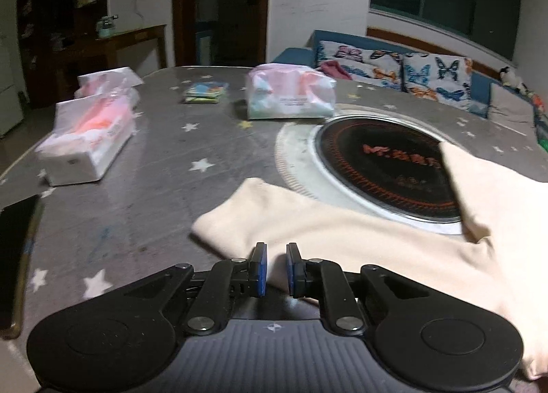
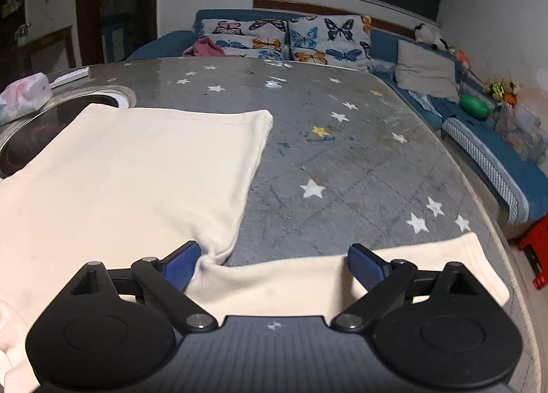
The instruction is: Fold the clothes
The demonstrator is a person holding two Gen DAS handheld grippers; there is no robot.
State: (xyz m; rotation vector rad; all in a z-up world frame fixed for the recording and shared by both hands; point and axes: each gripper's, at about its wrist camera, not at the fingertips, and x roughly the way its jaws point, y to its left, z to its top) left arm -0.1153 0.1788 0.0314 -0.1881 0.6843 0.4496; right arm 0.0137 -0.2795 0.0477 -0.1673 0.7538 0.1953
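A cream garment (image 1: 359, 238) lies spread on the grey star-patterned table (image 1: 164, 167), partly over a round black hob plate (image 1: 387, 167). My left gripper (image 1: 275, 268) is low over the garment's near edge, its blue pads (image 1: 261, 268) a narrow gap apart with cream cloth showing between them. In the right wrist view the garment (image 2: 137, 167) lies folded with a sleeve (image 2: 428, 266) stretching right. My right gripper (image 2: 274, 264) is wide open over the cloth where the sleeve meets the body, one pad (image 2: 181, 264) touching the cloth.
Tissue packs (image 1: 89, 139) sit at the left and another pack (image 1: 291, 95) at the back. A phone (image 1: 17, 256) lies at the table's left edge. A blue sofa with butterfly cushions (image 2: 325, 40) runs behind and to the right. A red stool (image 2: 536, 256) stands beyond the table's right edge.
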